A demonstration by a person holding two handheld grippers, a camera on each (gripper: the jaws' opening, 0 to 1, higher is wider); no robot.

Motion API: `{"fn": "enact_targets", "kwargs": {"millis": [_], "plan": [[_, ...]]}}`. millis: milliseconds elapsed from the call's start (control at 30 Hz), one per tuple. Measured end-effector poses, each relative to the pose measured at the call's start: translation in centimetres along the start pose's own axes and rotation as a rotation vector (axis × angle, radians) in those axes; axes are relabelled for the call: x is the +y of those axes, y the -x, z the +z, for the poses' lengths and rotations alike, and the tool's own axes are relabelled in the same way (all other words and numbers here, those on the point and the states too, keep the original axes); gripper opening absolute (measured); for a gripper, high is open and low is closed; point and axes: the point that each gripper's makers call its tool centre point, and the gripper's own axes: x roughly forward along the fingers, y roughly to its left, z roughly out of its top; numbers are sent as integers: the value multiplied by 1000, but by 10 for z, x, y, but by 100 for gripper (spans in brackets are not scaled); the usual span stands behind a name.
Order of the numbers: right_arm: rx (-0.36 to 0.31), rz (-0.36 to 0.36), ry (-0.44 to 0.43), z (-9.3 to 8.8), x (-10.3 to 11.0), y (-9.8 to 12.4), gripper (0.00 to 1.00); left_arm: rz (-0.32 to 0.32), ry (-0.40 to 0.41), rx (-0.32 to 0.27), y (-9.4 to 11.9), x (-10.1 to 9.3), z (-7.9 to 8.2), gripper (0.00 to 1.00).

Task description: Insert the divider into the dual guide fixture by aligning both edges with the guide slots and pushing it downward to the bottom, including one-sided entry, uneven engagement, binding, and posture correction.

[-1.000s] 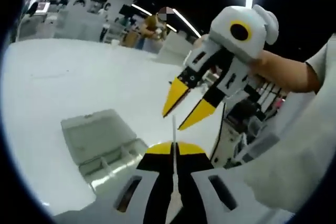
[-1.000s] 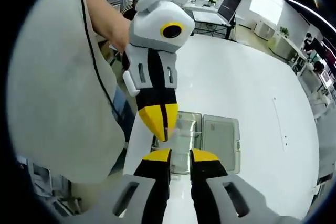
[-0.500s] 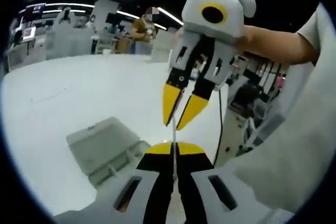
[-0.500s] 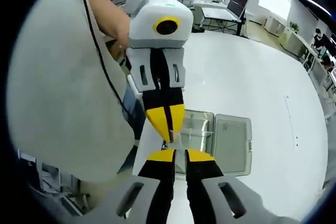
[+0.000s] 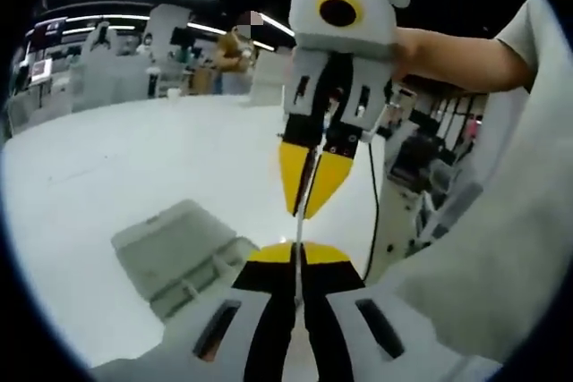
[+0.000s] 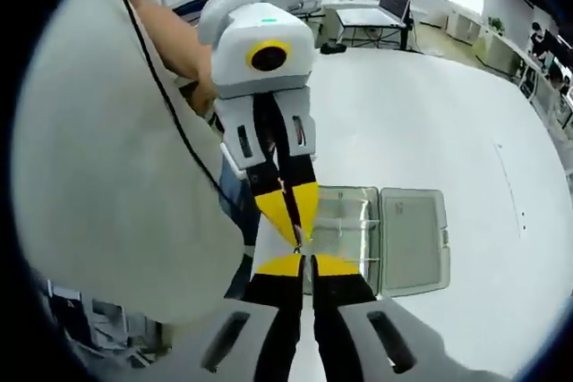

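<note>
Wide bare table (image 6: 448, 114) around open fixture (image 6: 376, 239); above it, left gripper (image 6: 295, 232) and right gripper (image 5: 300, 212) crowding tip to tip.

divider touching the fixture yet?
Apart. In the right gripper view, the clear divider is pinched between both grippers above the open fixture, which lies on the table.

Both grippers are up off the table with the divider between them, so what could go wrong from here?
1. The thin divider is pinched edge-on by the left gripper and the right gripper from opposite ends; any twist between the hands could bend it or make it slip.
2. It is held in the air, off to the side of the open fixture on the white table, so it may well enter tilted, one edge first, and bind.
</note>
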Motion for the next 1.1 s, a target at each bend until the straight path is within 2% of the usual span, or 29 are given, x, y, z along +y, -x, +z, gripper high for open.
{"fn": "enact_targets", "kwargs": {"millis": [133, 233, 367, 433, 600, 633, 867, 1100], "plan": [[27, 3, -39, 0, 4, -3, 0, 0, 9, 6, -2, 0, -3, 0], [37, 5, -120, -1, 6, -2, 0, -2, 29, 8, -3, 0, -5, 2], [43, 7, -169, -2, 4, -2, 0, -3, 43, 8, -5, 0, -6, 4], [42, 6, -238, -2, 5, -2, 0, -5, 45, 6, -6, 0, -6, 4], [46, 1, -254, -4, 4, -1, 0, -10, 37, 13, -8, -2, -7, 5], [43, -5, -296, -3, 4, -2, 0, -9, 37, 15, -8, -2, -7, 5], [26, -18, -321, -2, 2, -4, 0, -5, 48, 25, -9, 0, -10, 6], [41, -17, -278, -1, 6, -10, 0, 2, 40, 47, -10, -2, -18, 5]]}}
